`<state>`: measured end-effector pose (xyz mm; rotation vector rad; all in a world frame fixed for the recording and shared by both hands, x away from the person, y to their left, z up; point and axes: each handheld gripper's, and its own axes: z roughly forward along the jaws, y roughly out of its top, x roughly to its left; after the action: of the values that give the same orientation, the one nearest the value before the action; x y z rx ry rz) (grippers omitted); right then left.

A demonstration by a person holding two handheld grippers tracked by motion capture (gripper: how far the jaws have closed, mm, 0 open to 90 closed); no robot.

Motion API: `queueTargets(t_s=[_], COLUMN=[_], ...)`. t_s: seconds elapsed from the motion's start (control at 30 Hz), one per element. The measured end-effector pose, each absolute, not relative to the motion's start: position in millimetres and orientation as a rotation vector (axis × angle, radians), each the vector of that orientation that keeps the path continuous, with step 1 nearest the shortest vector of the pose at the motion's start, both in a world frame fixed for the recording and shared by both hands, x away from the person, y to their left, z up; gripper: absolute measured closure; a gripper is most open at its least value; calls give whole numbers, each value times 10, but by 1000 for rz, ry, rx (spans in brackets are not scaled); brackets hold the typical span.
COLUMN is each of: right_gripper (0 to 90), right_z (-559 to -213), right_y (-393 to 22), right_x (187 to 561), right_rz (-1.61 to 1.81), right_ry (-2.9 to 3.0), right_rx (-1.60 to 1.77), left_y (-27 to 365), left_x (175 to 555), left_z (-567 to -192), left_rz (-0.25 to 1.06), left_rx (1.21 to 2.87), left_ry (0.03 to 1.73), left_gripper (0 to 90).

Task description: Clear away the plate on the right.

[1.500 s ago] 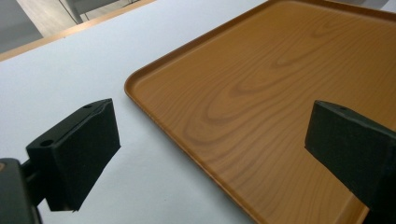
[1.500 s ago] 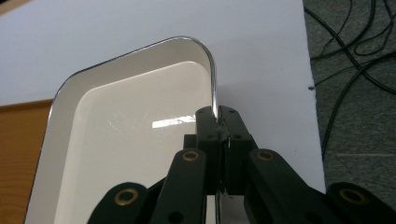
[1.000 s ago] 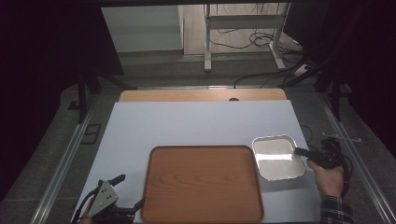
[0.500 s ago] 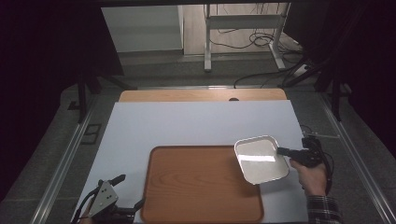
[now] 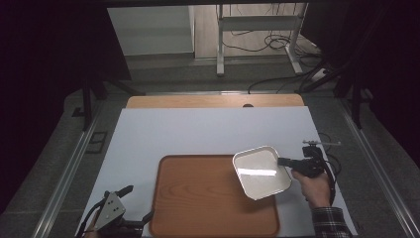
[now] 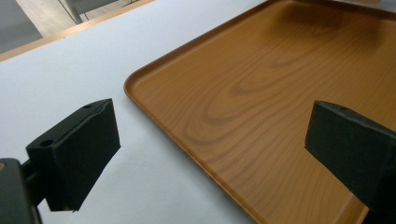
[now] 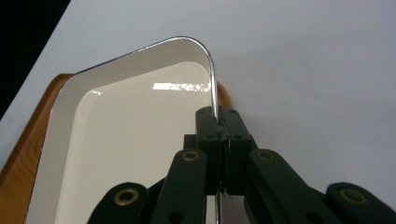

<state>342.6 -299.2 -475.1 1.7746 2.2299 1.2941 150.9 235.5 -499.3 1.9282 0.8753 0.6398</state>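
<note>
The white enamel dish hangs over the right-hand part of the wooden tray, its right edge reaching past the tray's right rim above the white table sheet. It is square with rounded corners, turned a little askew to the tray, and tilted so that light glares off its floor. In the right gripper view the dish is empty, with a thin metal-bright rim, and a sliver of the tray shows beneath its far left edge.

The right gripper pinches the dish's right rim: its two black jaws are pressed together on the thin wall, one pad inside, one outside, as the right gripper view makes plain. The right hand comes in from the lower right of the tray, forearm in a checked sleeve, holding the tool about level and pointed left toward the tray, its cable looping just behind.

The left gripper sits at the tray's near left corner, low by the table's front edge. Its jaws are spread wide with nothing between them; in the left gripper view they straddle the tray rim, one over the sheet, one over the wood.

Beyond the tray, the sheet's far edge meets a strip of wooden tabletop.
</note>
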Motion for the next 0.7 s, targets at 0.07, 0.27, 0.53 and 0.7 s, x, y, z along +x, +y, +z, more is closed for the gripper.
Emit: queueTargets(t_s=[0.07,0.27,0.53,0.7], right_gripper=[880,879,879,878], right_z=[-4761,-4793,-4841,-4885], right_y=[-2928,-2749,-2439,-2237], right_x=[3430,3451,3484,3508], right_rz=[1303,1287,1300,1289], right_ry=[2241,2280,2332,2369], right_rx=[1771,1744,1720,1702], left_y=[2355,2357,2353,2357], left_x=[1509,1510,1510,1510], left_z=[-4993,-4993,-4994,-4994], left_rz=[640,639,641,639], left_rx=[1928,1927,1930,1927], left_ry=[876,876,875,876], left_gripper=[29,29,29,29])
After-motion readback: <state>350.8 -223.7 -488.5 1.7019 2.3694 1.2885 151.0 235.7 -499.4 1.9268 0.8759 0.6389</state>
